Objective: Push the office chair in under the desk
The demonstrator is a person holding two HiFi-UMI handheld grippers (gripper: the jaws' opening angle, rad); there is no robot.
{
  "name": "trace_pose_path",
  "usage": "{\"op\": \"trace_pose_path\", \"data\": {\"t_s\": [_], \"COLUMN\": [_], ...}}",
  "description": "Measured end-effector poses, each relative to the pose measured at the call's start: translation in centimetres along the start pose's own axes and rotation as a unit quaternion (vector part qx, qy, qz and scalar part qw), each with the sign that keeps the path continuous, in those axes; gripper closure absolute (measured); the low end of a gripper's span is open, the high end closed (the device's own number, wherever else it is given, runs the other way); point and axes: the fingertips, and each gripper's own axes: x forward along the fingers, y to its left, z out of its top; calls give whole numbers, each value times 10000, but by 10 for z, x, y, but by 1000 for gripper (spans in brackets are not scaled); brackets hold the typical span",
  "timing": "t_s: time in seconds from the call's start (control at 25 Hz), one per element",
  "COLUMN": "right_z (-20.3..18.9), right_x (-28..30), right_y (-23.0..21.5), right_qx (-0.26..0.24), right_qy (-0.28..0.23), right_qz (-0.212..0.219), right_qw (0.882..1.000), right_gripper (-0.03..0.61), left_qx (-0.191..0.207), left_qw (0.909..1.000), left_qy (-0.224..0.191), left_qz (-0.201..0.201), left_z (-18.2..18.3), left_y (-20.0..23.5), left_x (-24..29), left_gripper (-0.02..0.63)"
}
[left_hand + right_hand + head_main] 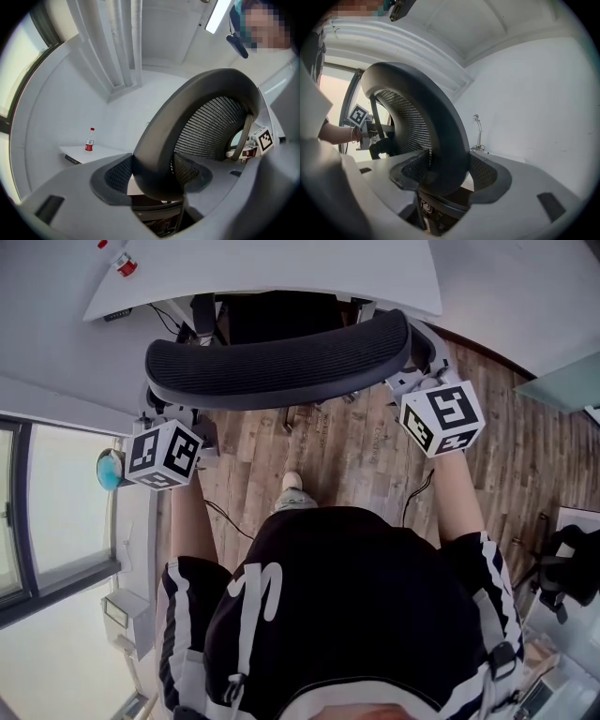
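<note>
Grips the office chair [281, 367] by its mesh backrest [213, 126] with both claws. Has the left claw [157, 180] clamped tight on the rim at one end and the right claw [443, 173] clamped tight on the rim at the other, with no slack visible at either pair of jaws. Finds the seat ahead of and below the claws, tucked partly beneath the white worktop [281, 273], and the backrest just short of the worktop's edge. Looks like the last stretch of the push.

Hold both claws firm and level, and press straight ahead with equal force on each side, so as not to swing the chair round. Go slowly over the wooden floor [347, 451], mind the cables [228, 518] lying behind the claws, and stop before the backrest meets the edge. Leave alone the red-capped bottle [125, 264], well ahead and to the left of the left claw.
</note>
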Motion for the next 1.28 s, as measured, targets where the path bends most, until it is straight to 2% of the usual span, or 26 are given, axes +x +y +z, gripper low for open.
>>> {"op": "trace_pose_path", "data": {"t_s": [0.48,1.28], "right_z": [4,9], "right_x": [21,65], "right_y": [4,7], "right_qx": [87,92], "right_qy": [152,81], "right_qz": [-303,-701], "right_qw": [9994,9975], "right_gripper": [304,304], "left_qx": [6,-12], "left_qw": [9995,9979], "left_qy": [-36,-36], "left_qz": [-321,-640], "left_z": [4,6], "left_y": [23,65], "left_x": [22,66], "left_gripper": [345,345]}}
